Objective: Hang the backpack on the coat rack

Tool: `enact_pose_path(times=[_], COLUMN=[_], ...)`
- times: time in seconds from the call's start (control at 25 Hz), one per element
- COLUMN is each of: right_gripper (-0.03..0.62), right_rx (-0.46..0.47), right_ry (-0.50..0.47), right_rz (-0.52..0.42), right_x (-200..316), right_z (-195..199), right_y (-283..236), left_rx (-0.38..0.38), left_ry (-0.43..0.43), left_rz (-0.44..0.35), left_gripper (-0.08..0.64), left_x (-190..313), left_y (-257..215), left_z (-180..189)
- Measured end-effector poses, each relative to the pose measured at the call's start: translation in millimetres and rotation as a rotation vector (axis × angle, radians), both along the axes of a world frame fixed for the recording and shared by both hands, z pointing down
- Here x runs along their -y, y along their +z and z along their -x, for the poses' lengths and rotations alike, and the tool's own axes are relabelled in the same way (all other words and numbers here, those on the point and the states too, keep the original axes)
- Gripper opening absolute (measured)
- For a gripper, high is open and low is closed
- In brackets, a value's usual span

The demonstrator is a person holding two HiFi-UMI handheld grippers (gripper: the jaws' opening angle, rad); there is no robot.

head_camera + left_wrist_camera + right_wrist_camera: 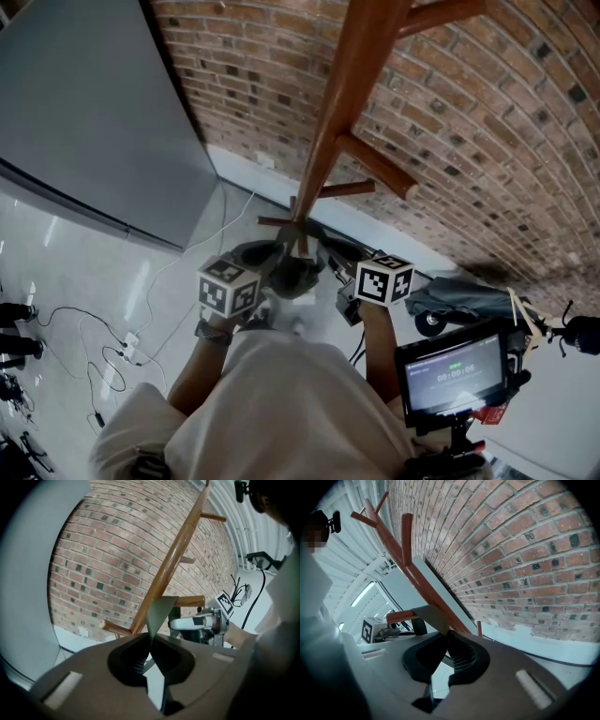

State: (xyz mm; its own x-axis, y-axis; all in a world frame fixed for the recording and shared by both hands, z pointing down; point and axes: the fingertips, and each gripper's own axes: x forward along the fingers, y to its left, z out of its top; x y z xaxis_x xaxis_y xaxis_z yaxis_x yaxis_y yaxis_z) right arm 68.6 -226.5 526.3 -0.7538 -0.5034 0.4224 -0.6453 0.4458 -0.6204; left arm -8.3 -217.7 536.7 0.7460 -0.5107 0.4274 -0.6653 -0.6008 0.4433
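A wooden coat rack (347, 94) with slanted pegs stands before the brick wall. Its pole crosses the left gripper view (173, 559) and the right gripper view (401, 559). The dark grey backpack (292, 272) hangs low by the pole, between both grippers, under a low peg (291, 222). My left gripper (151, 639) is shut on a grey-green strap (160, 613) that rises toward a peg (190, 601). My right gripper (446, 637) is shut on the same kind of strap (424, 616), which crosses a peg (399, 616). Whether the strap rests on the peg is unclear.
A grey panel (84, 112) stands to the left of the brick wall (487, 141). Cables (103, 347) trail over the glossy floor at left. A camera monitor (455, 375) sits at lower right, with dark gear (459, 295) on the floor behind it.
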Motion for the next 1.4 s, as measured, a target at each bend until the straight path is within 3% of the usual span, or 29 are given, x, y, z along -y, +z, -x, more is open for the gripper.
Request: enact_pose_path(times=[0.52,1.4], right_gripper=[0.016,0.038], right_rx=[-0.007,0.001], right_ry=[-0.025,-0.043], right_rz=[0.016,0.032], right_x=[3,3], right_z=[9,24], right_y=[10,20], left_rx=[-0.004,0.015], left_ry=[0.007,0.04], left_rz=[0.025,-0.006], left_gripper=[0.009,0.018], left_x=[2,11], left_y=[10,19], left_z=[-8,-28])
